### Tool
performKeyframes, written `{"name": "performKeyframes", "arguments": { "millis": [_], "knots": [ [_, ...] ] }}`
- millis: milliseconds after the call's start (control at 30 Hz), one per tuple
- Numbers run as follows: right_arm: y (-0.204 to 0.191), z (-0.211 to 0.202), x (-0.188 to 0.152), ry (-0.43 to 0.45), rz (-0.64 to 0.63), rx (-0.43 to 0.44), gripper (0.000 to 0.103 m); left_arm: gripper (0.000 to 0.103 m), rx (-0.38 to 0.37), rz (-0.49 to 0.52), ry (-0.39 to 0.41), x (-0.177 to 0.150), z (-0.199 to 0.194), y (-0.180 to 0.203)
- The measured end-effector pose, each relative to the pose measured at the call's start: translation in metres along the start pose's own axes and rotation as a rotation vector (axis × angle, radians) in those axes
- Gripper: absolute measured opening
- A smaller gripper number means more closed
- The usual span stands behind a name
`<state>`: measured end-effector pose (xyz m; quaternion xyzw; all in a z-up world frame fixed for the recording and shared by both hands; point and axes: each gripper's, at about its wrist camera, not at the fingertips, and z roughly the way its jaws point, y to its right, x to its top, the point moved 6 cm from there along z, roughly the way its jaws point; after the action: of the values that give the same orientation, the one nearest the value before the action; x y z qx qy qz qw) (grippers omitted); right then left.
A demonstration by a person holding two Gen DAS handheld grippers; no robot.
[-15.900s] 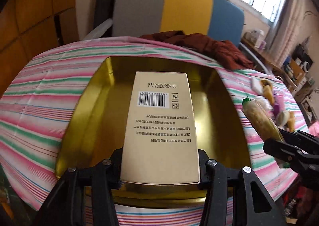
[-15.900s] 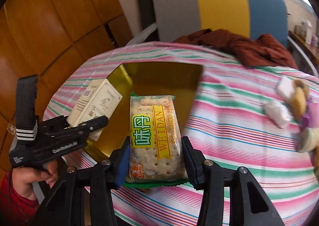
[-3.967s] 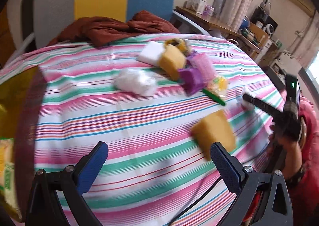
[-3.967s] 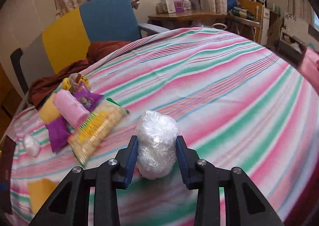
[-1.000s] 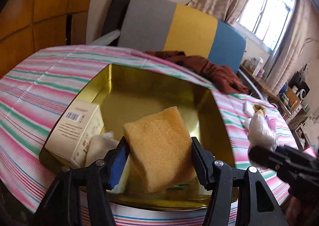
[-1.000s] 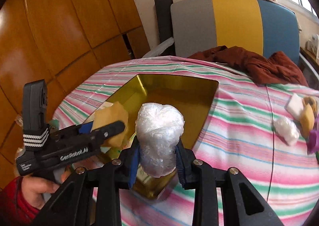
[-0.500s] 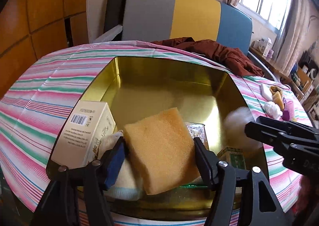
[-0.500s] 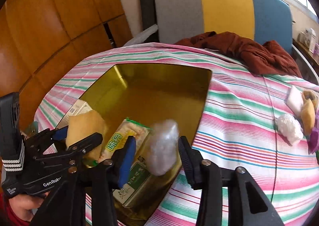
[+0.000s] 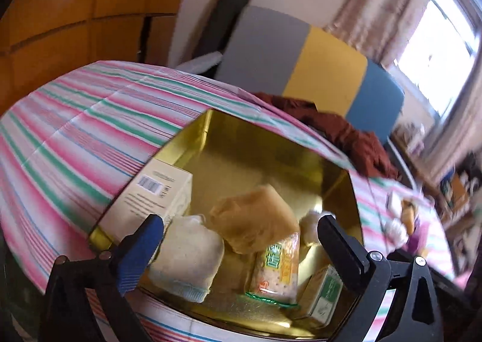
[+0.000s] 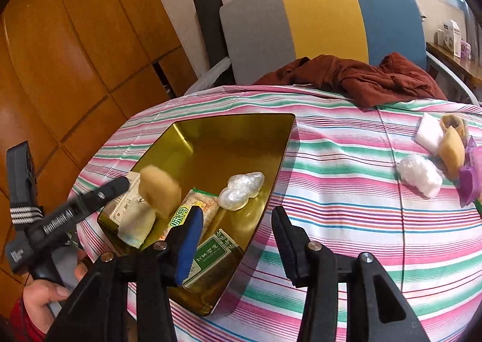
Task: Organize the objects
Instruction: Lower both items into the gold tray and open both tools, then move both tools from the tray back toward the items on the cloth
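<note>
Evidently the sponge (image 9: 254, 218), soft and featherlight, sits tilted atop the cracker packet (image 9: 275, 269) in the gold tin (image 9: 265, 143); best pinched across its flat sides. Left gripper (image 9: 238, 235) has just spread wide, empty; right gripper (image 10: 238, 221) stands parted, empty.

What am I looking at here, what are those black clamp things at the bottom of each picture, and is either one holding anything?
Those are hand-held grippers; a person carries one in each hand, each with a camera looking along its fingers. One picture is from the left gripper, the other from the right gripper, which also shows the left one from the side. Both are open and hold nothing; the left jaws have just opened. Below them a gold tray sits on a striped tablecloth. It holds a yellow sponge, a cracker packet, a beige box, a green box and a plastic-wrapped bundle. More items wait outside it.
</note>
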<state>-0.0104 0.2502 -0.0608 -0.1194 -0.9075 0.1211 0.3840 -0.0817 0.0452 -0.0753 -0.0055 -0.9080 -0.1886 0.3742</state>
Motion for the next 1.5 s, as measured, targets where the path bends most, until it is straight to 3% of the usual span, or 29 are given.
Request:
{"name": "performKeyframes", "arguments": {
  "millis": [167,367,567,1133,1500],
  "knots": [
    [0.007,-0.006,-0.001,0.009,0.020,0.003,0.048,0.103,0.030,-0.080,0.015,0.003,-0.009,-0.012],
    [0.019,-0.016,-0.002,0.025,0.039,-0.004,0.048,0.103,0.049,-0.096,0.011,-0.002,-0.016,-0.010],
    [0.039,-0.025,-0.003,0.035,0.062,-0.028,0.048,0.103,0.048,-0.017,0.000,-0.011,-0.016,0.012],
    [0.100,-0.037,-0.031,0.005,0.126,-0.115,0.048,0.103,-0.086,0.176,-0.076,-0.045,-0.015,0.106],
    [0.181,-0.060,-0.057,0.016,0.253,-0.243,0.048,0.103,-0.150,0.308,-0.153,-0.080,-0.008,0.167]
  ]
}}
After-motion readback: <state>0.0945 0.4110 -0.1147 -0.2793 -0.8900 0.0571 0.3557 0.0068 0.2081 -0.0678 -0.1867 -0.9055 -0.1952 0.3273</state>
